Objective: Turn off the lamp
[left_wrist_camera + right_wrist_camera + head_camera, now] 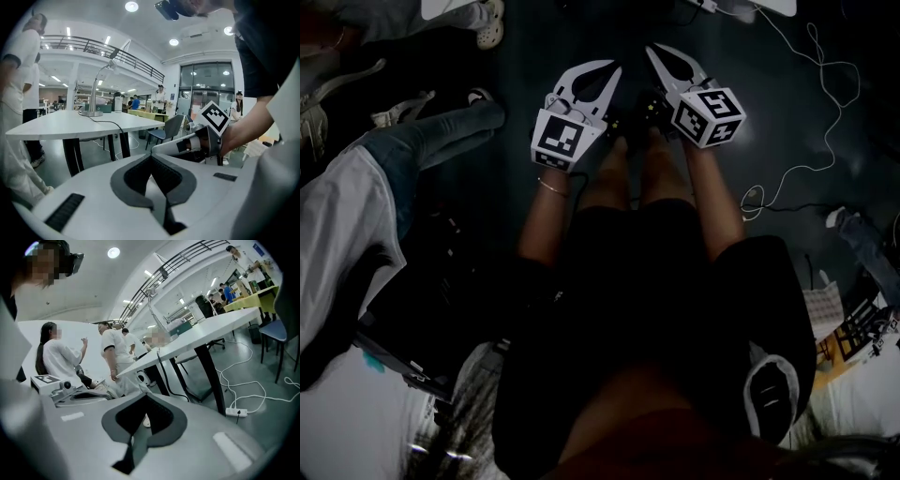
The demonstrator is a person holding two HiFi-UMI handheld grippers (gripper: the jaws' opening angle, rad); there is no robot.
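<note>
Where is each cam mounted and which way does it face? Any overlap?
Head view: on the person's head, steeply down at dark floor; shows both forearms, left gripper, right gripper.
Left gripper view: on that gripper, roughly level toward white table with lamp; own shut jaws, right gripper, a forearm.
Right gripper view: on that gripper, toward the table, power strip; own shut jaws, left gripper.
Shared: both gripper views see the table and each other's gripper.

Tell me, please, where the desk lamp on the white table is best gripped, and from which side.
On the lamp, probably take the slim stem just above the round base. The stem stands upright and is narrow, whereas the base is wide and flat. Approach level from the table's near edge.
</note>
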